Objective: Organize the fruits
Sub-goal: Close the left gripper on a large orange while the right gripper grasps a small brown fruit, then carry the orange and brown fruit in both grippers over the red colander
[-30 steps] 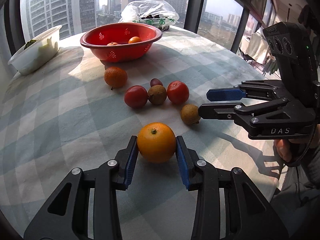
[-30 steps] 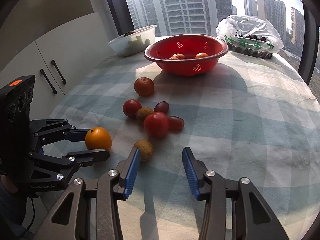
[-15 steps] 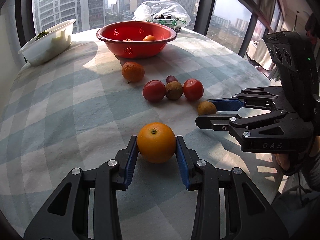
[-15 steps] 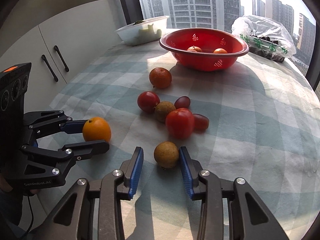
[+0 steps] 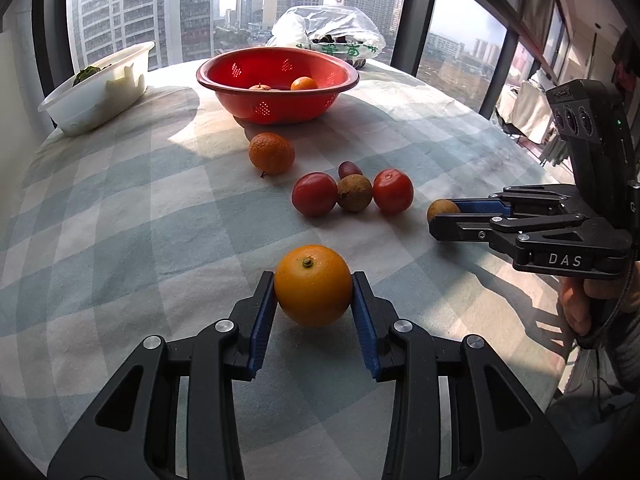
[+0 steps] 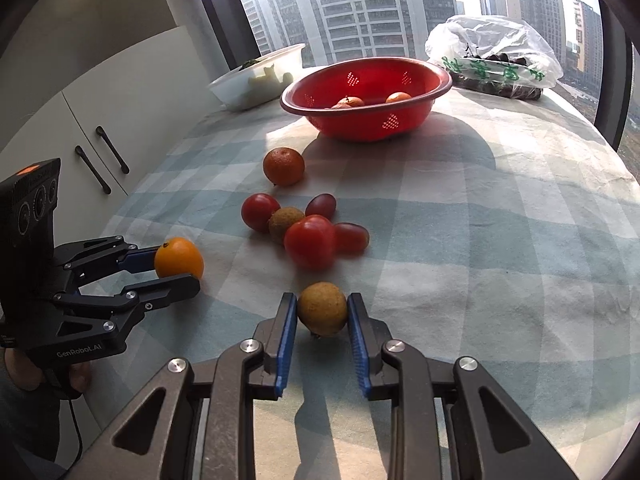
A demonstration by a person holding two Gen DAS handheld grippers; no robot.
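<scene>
Both hand-held grippers are loaded: left hand-held gripper (image 5: 313,292) clamps the orange (image 5: 313,285), right hand-held gripper (image 6: 322,312) has just been closing on the small brown fruit (image 6: 322,309). The red basket (image 5: 276,108) sits straight ahead of both, past the loose fruit.

The red basket's (image 5: 276,80) rim hides most of the fruit inside; only two tops show. The plastic bag (image 6: 496,46) blurs its dark contents beyond telling. The right claw's (image 5: 438,216) near finger covers half the small brown fruit (image 5: 440,209). Picture edges crop both hands.

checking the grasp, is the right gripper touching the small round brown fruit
Touching. The right wrist view shows the right gripper with both blue pads against the sides of the small round brown fruit.
</scene>
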